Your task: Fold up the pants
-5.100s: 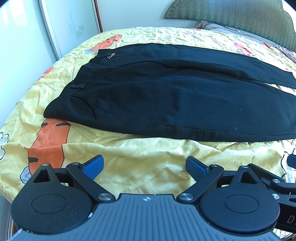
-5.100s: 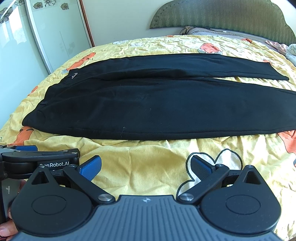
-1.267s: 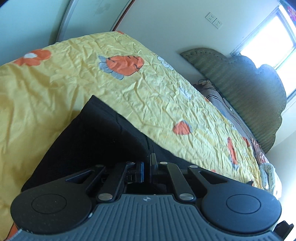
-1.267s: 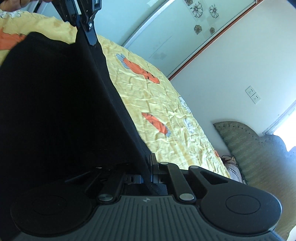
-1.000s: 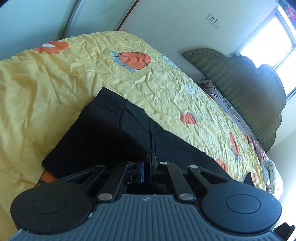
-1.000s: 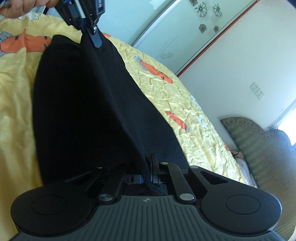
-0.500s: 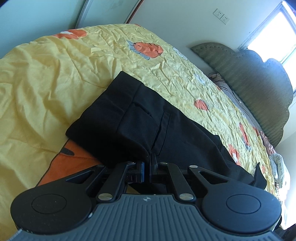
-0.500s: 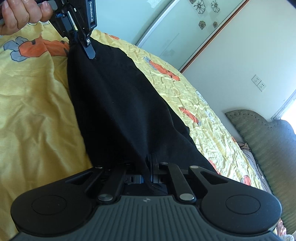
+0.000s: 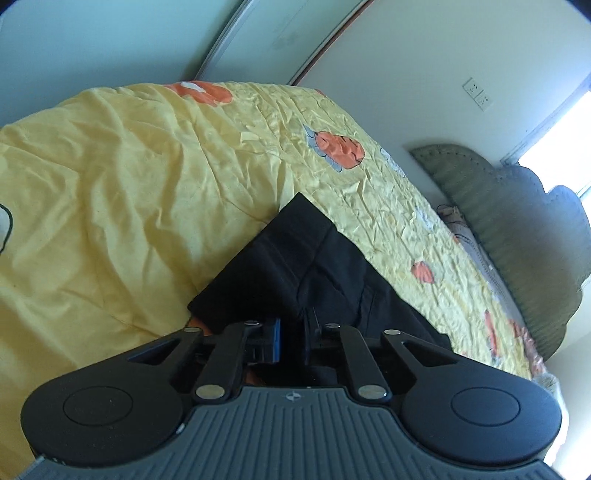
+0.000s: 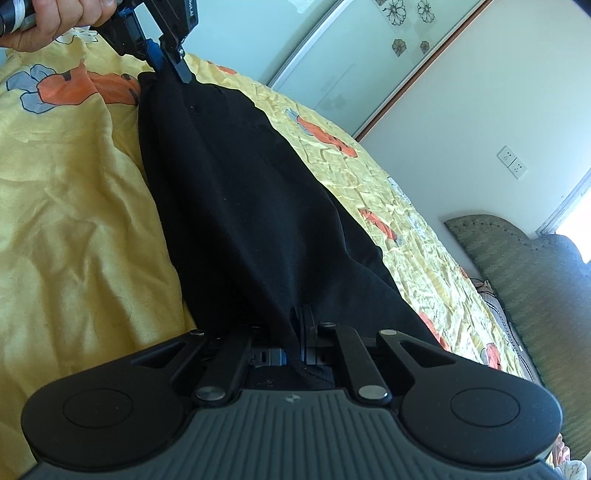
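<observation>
**Black pants pinched at two points on a yellow bed**

A bed (image 9: 110,206) with a crumpled yellow cover printed with orange carrots fills both views. Beyond it stand a pale wall with a double socket (image 10: 511,161), a padded green headboard (image 9: 517,229) beside a bright window, and a sliding door with flower decals (image 10: 369,55).

There is one pair of black pants (image 10: 251,206) and two hand-held grippers. The pants lie lengthwise on the cover, folded into one long dark strip that runs between the two tools.

The right hand-held gripper (image 10: 295,332) has its jaws nearly together, with a ridge of black cloth clamped between them just ahead of the camera. At the far end of the strip, up and to the left of it, the left hand-held gripper (image 10: 173,62) sits at the corner of the pants, a bare hand (image 10: 55,18) wrapped round its handle. In its own view, the left hand-held gripper (image 9: 291,332) shows a narrow gap between the blue pads (image 9: 275,339), with the waistband end right at them; whether it grips the cloth I cannot tell.
</observation>
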The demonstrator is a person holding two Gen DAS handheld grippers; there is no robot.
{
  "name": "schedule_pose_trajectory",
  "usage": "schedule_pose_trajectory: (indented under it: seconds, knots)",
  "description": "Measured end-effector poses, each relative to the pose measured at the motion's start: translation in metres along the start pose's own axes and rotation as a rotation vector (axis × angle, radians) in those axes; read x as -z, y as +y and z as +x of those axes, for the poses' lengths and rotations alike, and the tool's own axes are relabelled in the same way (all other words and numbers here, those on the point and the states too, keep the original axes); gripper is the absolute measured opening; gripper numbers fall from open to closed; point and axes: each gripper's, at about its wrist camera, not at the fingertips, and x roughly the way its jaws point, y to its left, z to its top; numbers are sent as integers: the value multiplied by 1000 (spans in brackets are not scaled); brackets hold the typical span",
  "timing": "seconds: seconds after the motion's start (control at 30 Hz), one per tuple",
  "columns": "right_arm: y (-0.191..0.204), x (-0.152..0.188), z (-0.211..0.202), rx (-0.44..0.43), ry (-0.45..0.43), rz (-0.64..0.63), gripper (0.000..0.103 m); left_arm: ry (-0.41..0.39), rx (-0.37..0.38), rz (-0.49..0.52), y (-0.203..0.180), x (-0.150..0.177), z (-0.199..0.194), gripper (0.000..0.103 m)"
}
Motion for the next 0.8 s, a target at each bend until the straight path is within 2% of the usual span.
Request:
schedule_pose_trajectory:
  seconds: [0.17, 0.57, 0.6, 0.67, 0.73, 0.8]
  knots:
    - [5, -2, -7, -1, -1, -12, 6, -33, -64, 101, -9, 11, -2, 12]
    - [11, 0, -14, -2, 5, -7, 6, -27, -137, 171, -16, 17, 7, 12]
    - [10, 0, -14, -4, 7, 4, 6, -25, -144, 178, -17, 16, 7, 20]
    - [9, 1, -13, -2, 4, 20, 6, -16, -142, 166, -16, 14, 5, 24]
    - [14, 0, -14, 21, 4, -5, 6, 1, -131, 147, -16, 10, -1, 31]
    - [20, 1, -18, 51, 10, -45, 7, -6, -167, 141, -19, 8, -11, 37]
